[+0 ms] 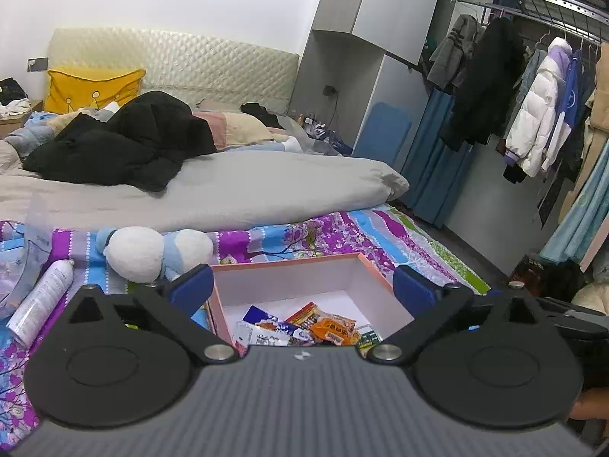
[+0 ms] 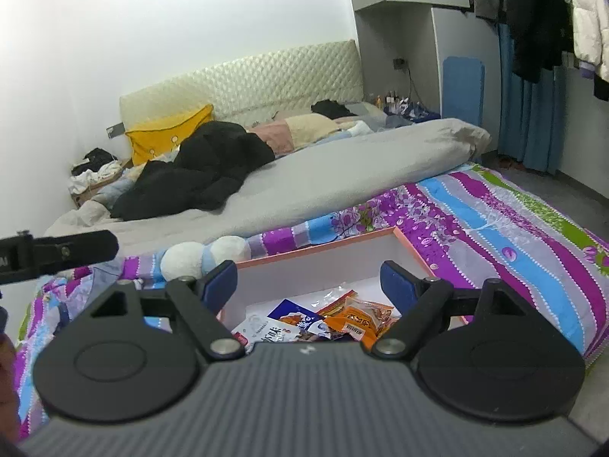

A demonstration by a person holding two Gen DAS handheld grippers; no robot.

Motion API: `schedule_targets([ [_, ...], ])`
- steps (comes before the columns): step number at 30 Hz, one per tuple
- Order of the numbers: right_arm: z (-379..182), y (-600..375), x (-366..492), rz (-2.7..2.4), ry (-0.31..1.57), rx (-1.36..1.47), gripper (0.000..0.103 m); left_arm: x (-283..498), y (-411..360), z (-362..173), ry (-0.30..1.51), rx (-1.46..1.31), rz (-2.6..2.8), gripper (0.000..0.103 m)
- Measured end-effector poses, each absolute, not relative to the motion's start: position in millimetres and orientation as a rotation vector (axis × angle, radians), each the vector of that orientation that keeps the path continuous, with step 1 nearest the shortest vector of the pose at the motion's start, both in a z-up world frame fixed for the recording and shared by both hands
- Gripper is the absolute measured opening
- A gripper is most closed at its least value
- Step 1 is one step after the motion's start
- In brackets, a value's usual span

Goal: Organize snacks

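Both grippers hang above the pink-rimmed box point(image 1: 289, 262), tilted down at it. Left gripper point(image 1: 302, 285): jaws spread as wide as they go, nothing between the blue pads point(image 1: 192, 285). Right gripper point(image 2: 308, 285): jaws wide too, a bit narrower, also empty. Neither touches the box or what's in it.

Snack packets point(image 1: 304, 325) sit in a loose heap on the white floor of the box, bunched toward the near wall; the far half of the floor is bare. My read: the box is the collection bin, so packets lie wherever they land and aren't arranged. Open top and low walls suit a straight drop from above, which fits the empty, spread jaws over it.

The box rests on the purple floral bedsheet point(image 2: 495, 228) at the foot of the bed, beside a white-and-blue plush toy point(image 1: 152, 253). A white spray can point(image 1: 40, 301) lies on its side further left, near a clear plastic bag at the frame edge. No loose snacks visible on the sheet in either view, so the sorting looks mostly done, though the gripper bodies hide the near area.

Labels: an orange packet point(image 2: 361, 320) and a blue-and-white packet point(image 2: 293, 314) carry printed Chinese characters, too small and distorted to read. No brand legible. Can's print unreadable.
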State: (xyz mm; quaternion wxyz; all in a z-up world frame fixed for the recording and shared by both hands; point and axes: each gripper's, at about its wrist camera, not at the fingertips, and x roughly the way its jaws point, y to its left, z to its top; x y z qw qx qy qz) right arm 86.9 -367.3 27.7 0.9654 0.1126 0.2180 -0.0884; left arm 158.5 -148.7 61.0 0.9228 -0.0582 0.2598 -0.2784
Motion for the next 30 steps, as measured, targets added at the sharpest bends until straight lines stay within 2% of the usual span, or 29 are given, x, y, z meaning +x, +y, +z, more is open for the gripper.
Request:
schedule_targets([
  [10, 20.4, -353.6, 47.4, -0.197, 0.413, 0.246, 0.084, 123.6, -137.5, 52.4, 0.531, -0.072, -0.558, 0.103],
  [30, -32.2, -325.1, 14.7, -0.198, 0.460, 0.242, 0.084, 95.1, -117.5, -6.1, 0.617, -0.039, -0.501, 0.103],
])
